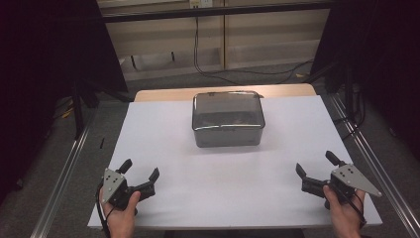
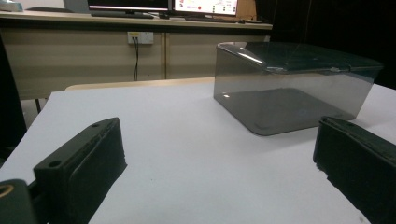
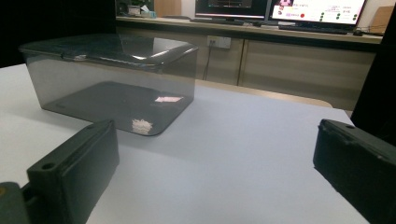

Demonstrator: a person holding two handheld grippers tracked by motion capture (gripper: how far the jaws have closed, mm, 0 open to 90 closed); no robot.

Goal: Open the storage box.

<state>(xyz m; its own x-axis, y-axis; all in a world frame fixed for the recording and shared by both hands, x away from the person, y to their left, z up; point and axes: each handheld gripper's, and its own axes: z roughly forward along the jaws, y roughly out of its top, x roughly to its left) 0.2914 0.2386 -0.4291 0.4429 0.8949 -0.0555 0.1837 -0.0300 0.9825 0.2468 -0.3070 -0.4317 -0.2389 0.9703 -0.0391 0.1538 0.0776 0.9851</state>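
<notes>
Lidded smoky-clear box (image 1: 228, 119) on white table (image 1: 163, 134); nearer the person than the box, left gripper (image 1: 140, 171) and right gripper (image 1: 317, 163), both jaws apart, empty.

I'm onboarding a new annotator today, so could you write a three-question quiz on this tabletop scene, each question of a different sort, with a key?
1. True or false: the left gripper is shut on the lid of the box.
2. Multiple choice: where does the smoky transparent box stand on the white sheet?
A. At the near edge, between the hands
B. Toward the far side, about midway across
C. At the far left corner
3. Fill in: the right gripper is ____ and touches nothing.

Key
1. False: it is open, near the sheet's front edge, well apart from the box.
2. B
3. open
</notes>
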